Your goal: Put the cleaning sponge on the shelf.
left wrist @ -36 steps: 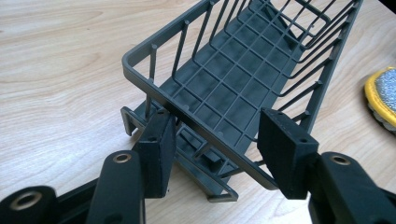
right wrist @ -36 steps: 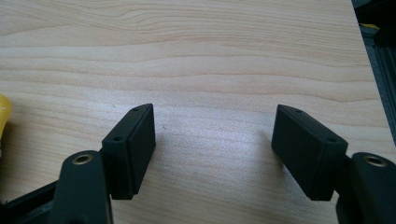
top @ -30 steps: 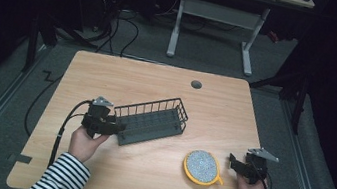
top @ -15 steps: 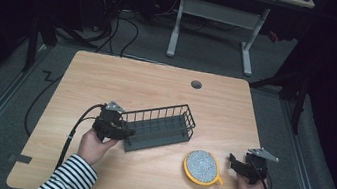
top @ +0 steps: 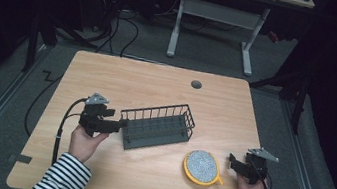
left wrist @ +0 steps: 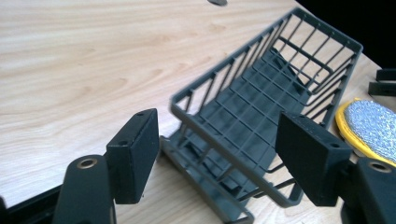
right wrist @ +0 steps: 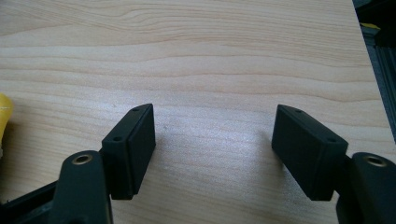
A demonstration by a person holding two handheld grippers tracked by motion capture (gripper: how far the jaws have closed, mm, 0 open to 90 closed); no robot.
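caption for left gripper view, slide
Open left tongs straddle the end of a dark wire basket on the table.

Light wooden table (top: 157, 88) with a few loose things on it.
A dark grey wire basket (top: 156, 127) lies near the middle; a round yellow-rimmed scouring pad (top: 202, 167) sits well apart, and a small round grey grommet (top: 196, 84) marks the far edge.

The basket's (left wrist: 261, 116) near corner runs off the bottom edge; the scrubber (right wrist: 3, 116) is cut at the left edge.
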